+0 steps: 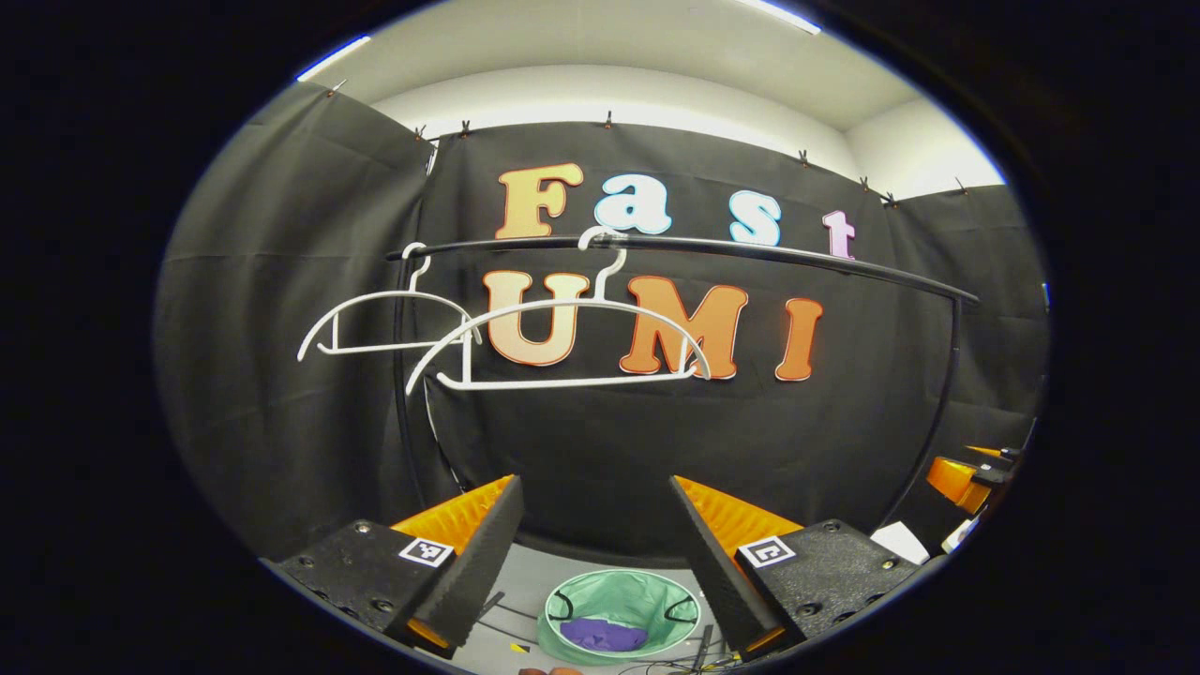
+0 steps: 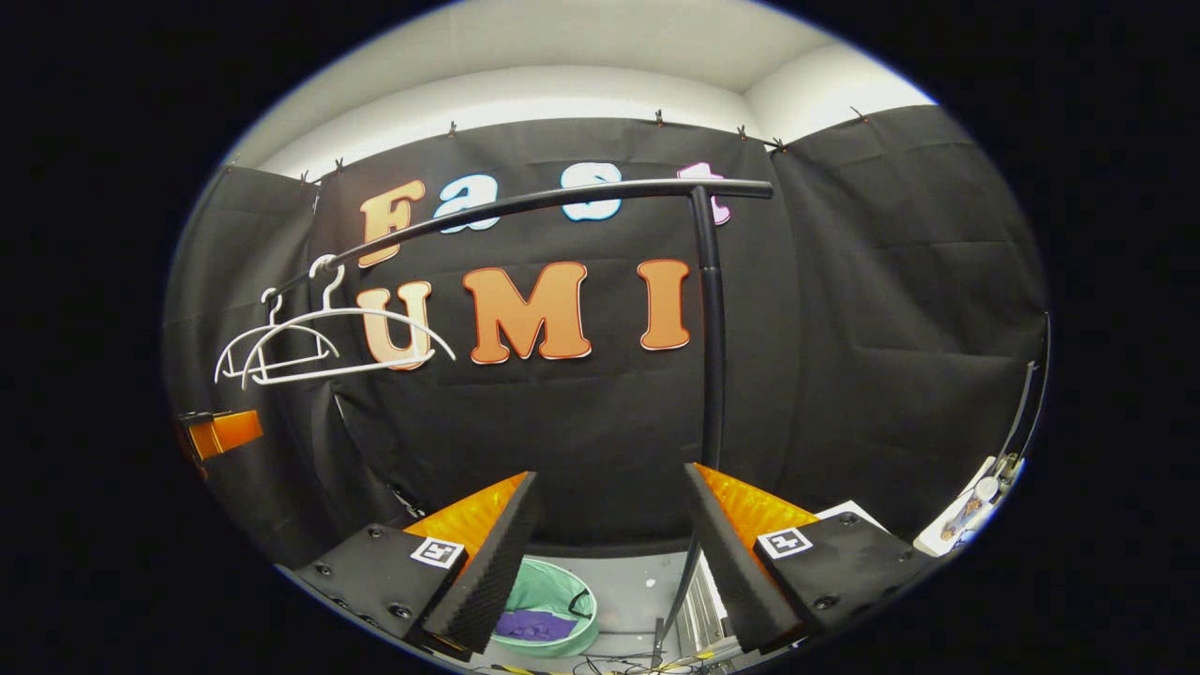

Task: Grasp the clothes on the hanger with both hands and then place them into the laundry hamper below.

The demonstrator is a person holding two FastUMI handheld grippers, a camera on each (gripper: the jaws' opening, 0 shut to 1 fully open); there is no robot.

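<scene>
Two bare white hangers [image 1: 562, 328] [image 1: 375, 323] hang from the black clothes rail [image 1: 750, 251]. Below on the floor stands the green laundry hamper [image 1: 622, 614] with a purple garment [image 1: 605, 635] lying inside it. My left gripper [image 1: 592, 487] is open and holds nothing, raised well above the hamper. In the right gripper view the hangers [image 2: 328, 347] hang at the left end of the rail [image 2: 562, 199], and the hamper [image 2: 553, 609] with the purple garment [image 2: 534, 623] sits low between the fingers. My right gripper [image 2: 611, 478] is open and holds nothing.
The rail's upright post [image 2: 712, 356] stands just ahead of the right gripper. Cables [image 1: 675, 666] lie on the grey floor beside the hamper. The other gripper shows at the right edge [image 1: 966, 478] of the left gripper view and at the left edge [image 2: 220, 433] of the right gripper view.
</scene>
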